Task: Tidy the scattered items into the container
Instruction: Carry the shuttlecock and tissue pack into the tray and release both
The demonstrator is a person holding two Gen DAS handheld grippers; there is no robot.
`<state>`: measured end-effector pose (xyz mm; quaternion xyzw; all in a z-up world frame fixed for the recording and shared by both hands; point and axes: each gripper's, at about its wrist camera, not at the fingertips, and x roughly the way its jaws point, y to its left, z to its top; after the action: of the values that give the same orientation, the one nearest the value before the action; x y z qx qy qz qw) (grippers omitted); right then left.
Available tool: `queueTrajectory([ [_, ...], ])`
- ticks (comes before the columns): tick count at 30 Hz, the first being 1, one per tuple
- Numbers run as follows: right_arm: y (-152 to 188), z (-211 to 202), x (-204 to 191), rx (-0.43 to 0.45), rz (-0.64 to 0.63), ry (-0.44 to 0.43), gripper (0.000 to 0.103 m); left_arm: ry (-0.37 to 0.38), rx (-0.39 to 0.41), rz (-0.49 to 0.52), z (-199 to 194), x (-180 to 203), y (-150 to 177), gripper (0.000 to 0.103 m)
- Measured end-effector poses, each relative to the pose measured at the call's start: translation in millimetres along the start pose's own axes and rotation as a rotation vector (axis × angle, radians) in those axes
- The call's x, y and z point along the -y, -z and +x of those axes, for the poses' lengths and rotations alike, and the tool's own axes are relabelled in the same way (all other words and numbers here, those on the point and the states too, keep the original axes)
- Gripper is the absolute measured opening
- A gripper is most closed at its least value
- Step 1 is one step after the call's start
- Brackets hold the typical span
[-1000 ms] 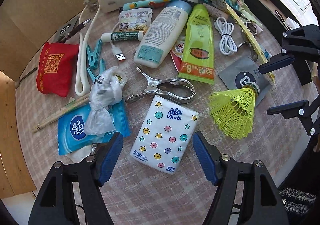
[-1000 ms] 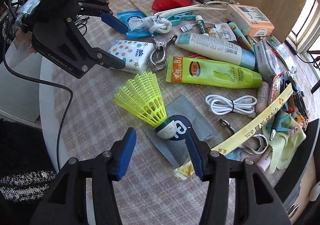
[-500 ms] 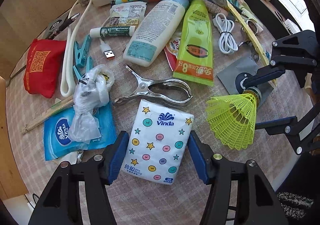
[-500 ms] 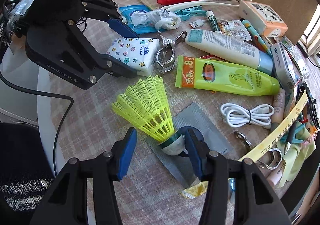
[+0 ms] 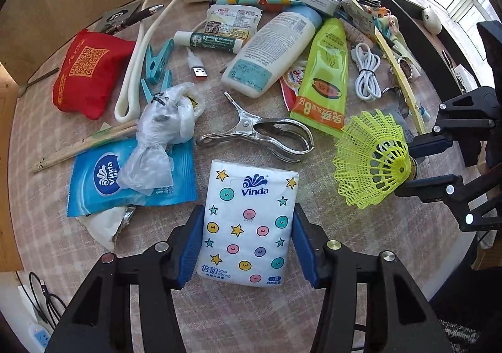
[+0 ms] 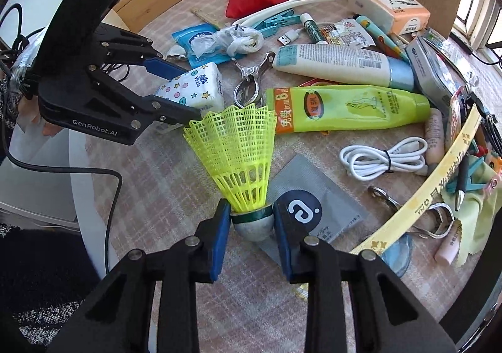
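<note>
Left gripper [image 5: 248, 246]: jaws just closing, pads against both sides of tissue pack [image 5: 249, 224]. Right gripper [image 6: 251, 229]: jaws just closing, clamped on shuttlecock [image 6: 237, 158] cork, skirt raised. Beyond pack: metal clip [image 5: 263, 136], green tube [image 5: 323, 83]; left of it, blue wipes [image 5: 103, 177]. No container discernible.

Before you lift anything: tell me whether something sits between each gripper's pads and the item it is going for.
Nothing visible does. The left gripper has just been closing and its pads flank the tissue pack; the right gripper has just been closing and pinches the shuttlecock at its cork. No container is in view.
</note>
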<state>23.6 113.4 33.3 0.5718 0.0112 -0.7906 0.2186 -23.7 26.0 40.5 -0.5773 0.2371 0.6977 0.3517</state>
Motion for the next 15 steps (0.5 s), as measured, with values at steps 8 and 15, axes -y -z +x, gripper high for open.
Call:
queueTrajectory([
  [8,10.0,-41.4,16.6,0.09,0.097,0.045,0.027,-0.008,0.076,-0.025,-31.3,4.9,-13.6,0.051],
  [15,36.2,-92.9,73.3,0.189,0.274,0.141,0.027,0.048,0.149,-0.013,-46.5,41.3,-76.3,0.051],
])
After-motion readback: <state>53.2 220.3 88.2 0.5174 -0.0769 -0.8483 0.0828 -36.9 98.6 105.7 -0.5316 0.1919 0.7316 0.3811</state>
